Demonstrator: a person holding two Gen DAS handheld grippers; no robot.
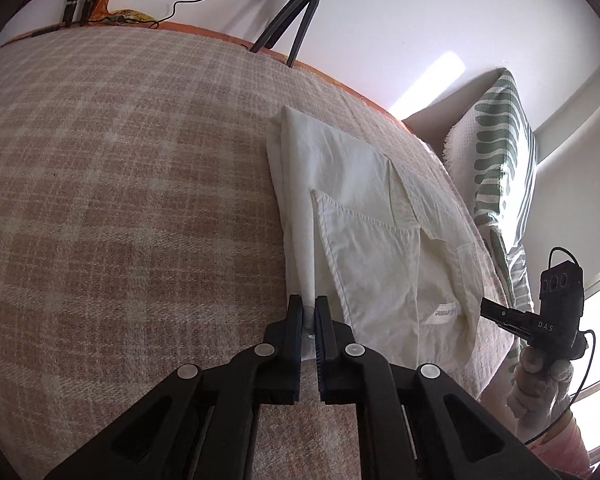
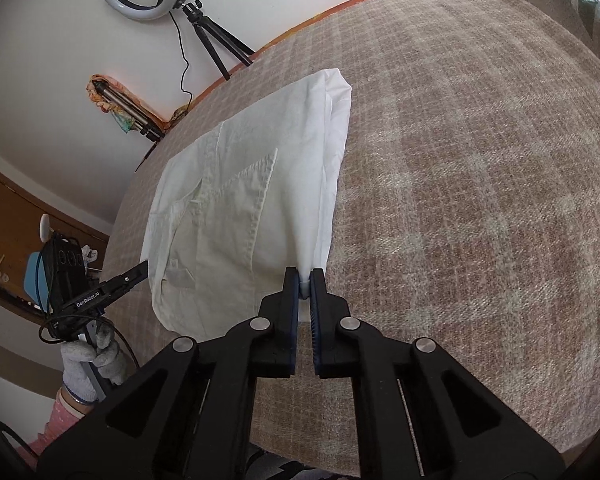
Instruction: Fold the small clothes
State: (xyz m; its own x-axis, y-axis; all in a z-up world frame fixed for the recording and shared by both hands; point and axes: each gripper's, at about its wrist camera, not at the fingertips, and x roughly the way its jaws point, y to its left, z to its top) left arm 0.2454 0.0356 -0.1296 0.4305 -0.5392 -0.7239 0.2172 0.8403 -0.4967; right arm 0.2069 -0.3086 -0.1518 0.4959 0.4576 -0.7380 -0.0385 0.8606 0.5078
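The left gripper (image 1: 309,308) is clamped on the near left corner of the white garment (image 1: 364,240), low in the frame's centre; the pinched cloth is mostly hidden between the black fingers. The right gripper (image 2: 305,280) likewise pinches the garment's (image 2: 240,208) near right corner, its cloth barely showing. The garment is a pale, wrinkled shirt, partly folded, with stitched hems and a small label whose print is unreadable, lying on the beige checked blanket (image 1: 120,200). Both tools point steeply down. At the right edge of the left view a hand (image 1: 540,380) grips the other tool; a gloved hand (image 2: 90,364) shows at the lower left of the right view.
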